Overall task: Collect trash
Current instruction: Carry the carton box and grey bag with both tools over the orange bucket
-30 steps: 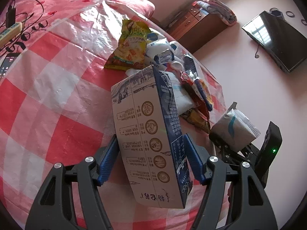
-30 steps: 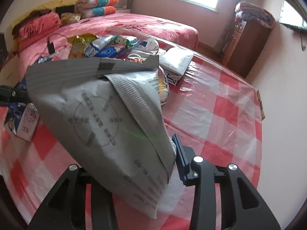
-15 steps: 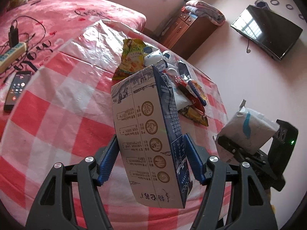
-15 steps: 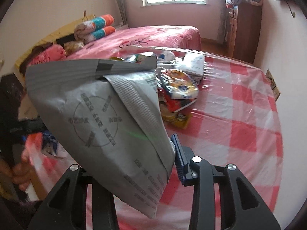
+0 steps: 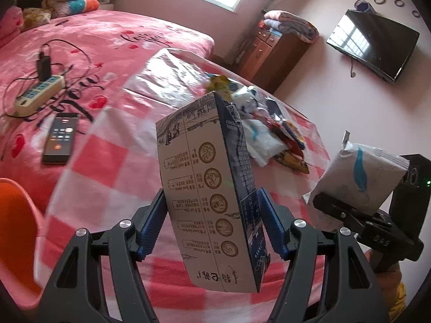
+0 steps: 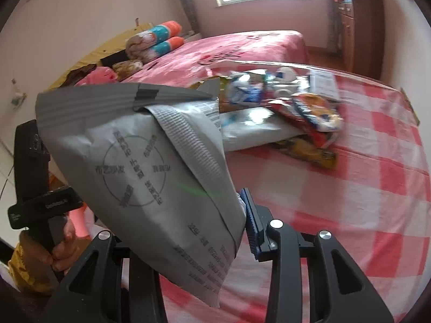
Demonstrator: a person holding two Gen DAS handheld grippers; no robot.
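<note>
Between the pads of your left tool [image 5: 212,228] a milk carton [image 5: 208,188] is clamped, long axis toward 12 o'clock; your right tool [image 6: 186,226] pinches a grey pouch [image 6: 150,167]. Remaining wrappers [image 6: 301,115] lie on the desk [image 6: 363,175] toward 1 o'clock, nearer your right tool; no bin is visible.

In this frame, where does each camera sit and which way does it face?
Left wrist: on the left gripper, facing bed and wall television across the red-checked table; its fingers clamp a white-and-navy carton; the right gripper shows.
Right wrist: on the right gripper, facing bed and window; its fingers clamp a grey foil pouch; a hand shows.
Shared: table, wrapper pile.
</note>
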